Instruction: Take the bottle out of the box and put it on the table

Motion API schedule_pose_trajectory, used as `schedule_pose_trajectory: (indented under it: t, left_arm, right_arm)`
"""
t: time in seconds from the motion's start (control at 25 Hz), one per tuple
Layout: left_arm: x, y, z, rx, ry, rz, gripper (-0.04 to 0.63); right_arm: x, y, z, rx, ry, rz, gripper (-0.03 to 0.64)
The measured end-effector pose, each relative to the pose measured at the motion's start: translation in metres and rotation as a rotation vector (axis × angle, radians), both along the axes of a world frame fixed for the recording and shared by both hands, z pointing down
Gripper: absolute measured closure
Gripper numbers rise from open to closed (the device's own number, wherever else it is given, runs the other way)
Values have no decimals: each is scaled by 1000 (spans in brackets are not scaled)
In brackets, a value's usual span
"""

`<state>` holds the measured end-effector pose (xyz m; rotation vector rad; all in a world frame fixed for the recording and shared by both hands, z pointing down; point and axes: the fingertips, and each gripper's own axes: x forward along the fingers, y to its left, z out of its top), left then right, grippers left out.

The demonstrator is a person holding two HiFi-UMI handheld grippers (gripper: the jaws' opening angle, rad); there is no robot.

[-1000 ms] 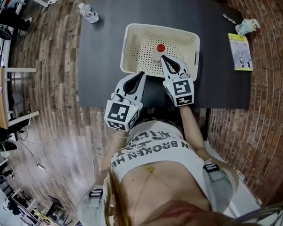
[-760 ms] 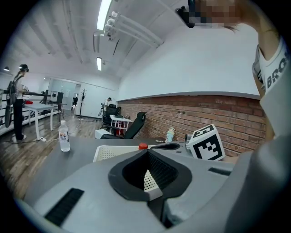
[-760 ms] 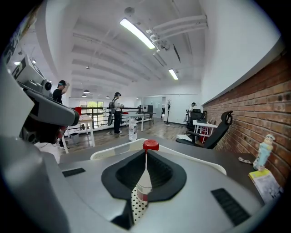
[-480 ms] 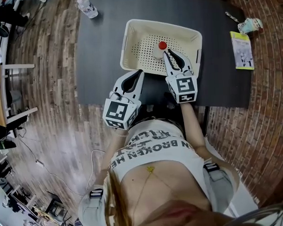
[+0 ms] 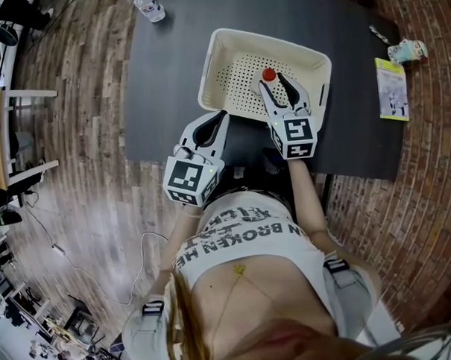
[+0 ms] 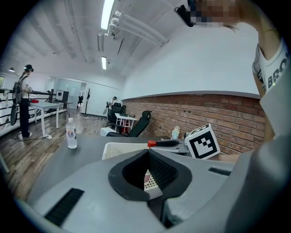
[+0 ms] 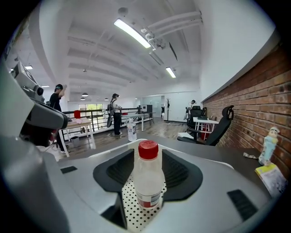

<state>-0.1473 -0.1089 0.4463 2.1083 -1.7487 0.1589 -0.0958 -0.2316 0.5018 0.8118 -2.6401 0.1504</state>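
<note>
A small clear bottle [image 5: 267, 80] with a red cap stands upright in the cream perforated box [image 5: 221, 47] on the dark table [image 5: 169, 81]. My right gripper [image 5: 273, 81] reaches into the box; its jaws have just been opening and now stand open on either side of the bottle [image 7: 148, 179], with a gap at each pad. The right gripper view shows the bottle between the jaws of my right gripper [image 7: 148, 154], resting on the box floor. My left gripper [image 5: 223, 117] hovers at the box's near edge, shut and empty, and the left gripper view shows it [image 6: 148, 152] aimed at the box [image 6: 117, 148].
A second water bottle [image 5: 149, 6] stands at the table's far left corner. A yellow booklet [image 5: 391, 88] and a small figurine [image 5: 408, 50] lie at the right end. Brick wall on the right, desks, chairs and people beyond.
My right gripper's jaws, closed together by the bottle before, have spread apart and now straddle it. The bottle still stands in the box. My left gripper stays by the box's near edge.
</note>
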Motion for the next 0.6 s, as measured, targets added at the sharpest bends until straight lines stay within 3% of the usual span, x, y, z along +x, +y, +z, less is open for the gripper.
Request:
schedule_pose_trajectory:
  t: [0.28,0.6]
  left_arm:
    - [-6,4,6,-12,12,-32,591]
    - [-12,10,5,-8,17,-53,591]
  right_arm:
    - [-6,-8,6,-26,-20,-3,448]
    - [-12,-9,5,12,-2,-9,451]
